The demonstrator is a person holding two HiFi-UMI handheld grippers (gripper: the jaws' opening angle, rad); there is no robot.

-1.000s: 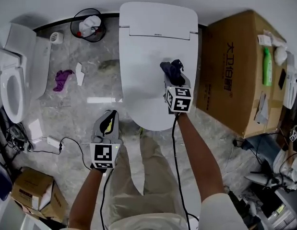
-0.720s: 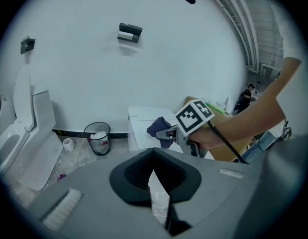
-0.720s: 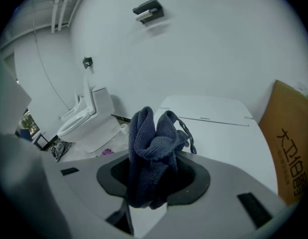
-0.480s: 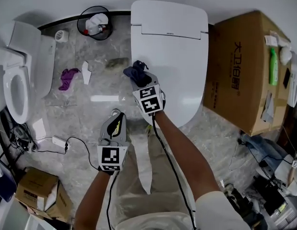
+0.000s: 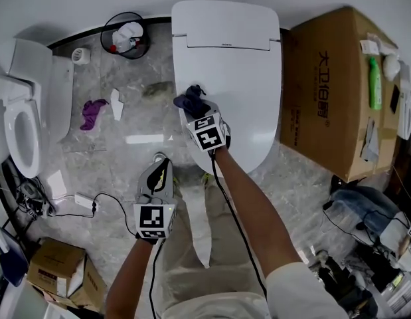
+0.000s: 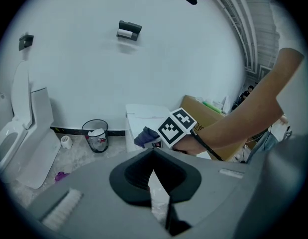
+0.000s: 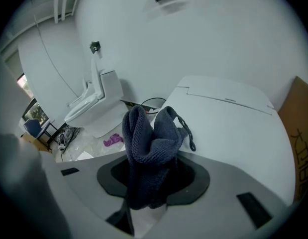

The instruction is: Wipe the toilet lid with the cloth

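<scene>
Right claw (image 5: 195, 108) is clamping the dark blue cloth (image 5: 188, 99) at the left edge of the toilet lid (image 5: 248, 92). Left claw (image 5: 158, 165) is hanging clenched, empty, front-left of the lid over the floor (image 5: 125, 121).

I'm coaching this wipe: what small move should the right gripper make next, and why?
Probably sweep the right gripper rightward across the toilet lid, pressing lightly. Its jaws are clamped on the dark cloth, which sits at the lid's left edge, so most of the bare lid lies to its right, toward the cardboard box.
</scene>
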